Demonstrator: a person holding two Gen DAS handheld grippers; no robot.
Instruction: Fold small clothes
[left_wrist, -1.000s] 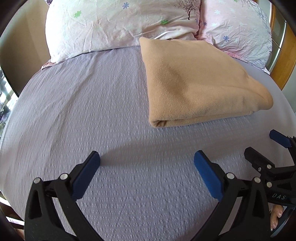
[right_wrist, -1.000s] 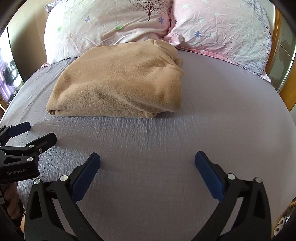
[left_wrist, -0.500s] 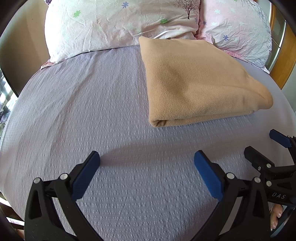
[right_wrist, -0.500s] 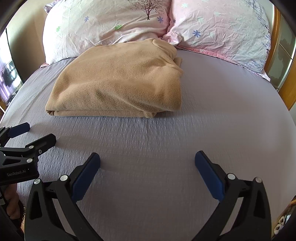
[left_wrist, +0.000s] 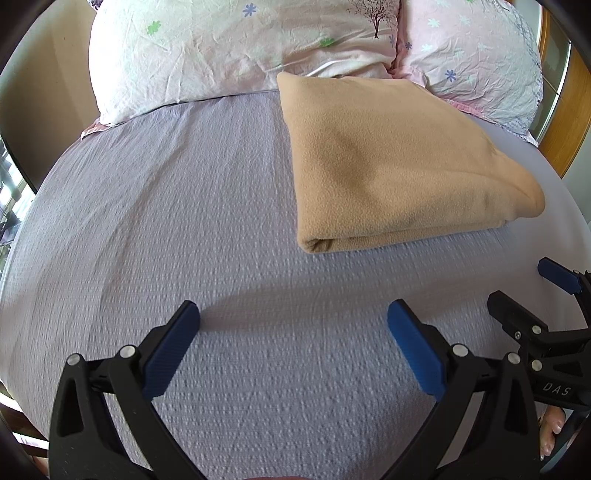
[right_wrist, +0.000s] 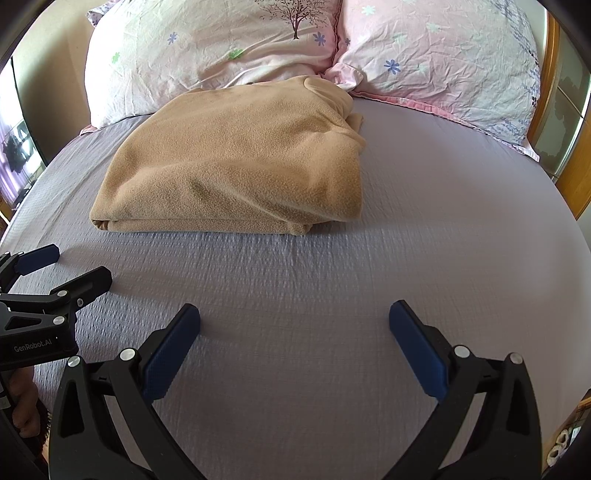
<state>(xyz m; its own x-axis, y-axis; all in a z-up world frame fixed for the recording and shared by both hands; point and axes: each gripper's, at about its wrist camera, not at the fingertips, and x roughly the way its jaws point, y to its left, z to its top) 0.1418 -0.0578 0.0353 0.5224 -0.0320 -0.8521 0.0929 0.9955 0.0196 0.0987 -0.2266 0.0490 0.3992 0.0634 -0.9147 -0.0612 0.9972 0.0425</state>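
Pillows first on my sweep: the white flowered pillow (left_wrist: 236, 48) fills the far left, propped at the head of the bed, and bare grey sheet (left_wrist: 155, 206) stretches out below it. My left gripper (left_wrist: 293, 347) hangs low over that sheet with its blue pads (left_wrist: 170, 350) spread wide, nothing between them, well short of any cloth. Moving right, there's the tan fleece (left_wrist: 395, 166), the thing I'm here for, lying folded into a thick rectangle on the middle of the bed, its far edge tucked up against the pillows. From the right camera I see the fleece (right_wrist: 240, 166) with stacked layers showing along its near edge and a loose lump bunched at the far right corner, so I judge the fold is mostly made but not tidy. Farther right sits the pink pillow (right_wrist: 443, 55). My right gripper (right_wrist: 294, 345) is also gaping wide and empty, hovering above the sheet just beside its partner. I read both tools parked near me, clear of the fleece, ready to reach in.
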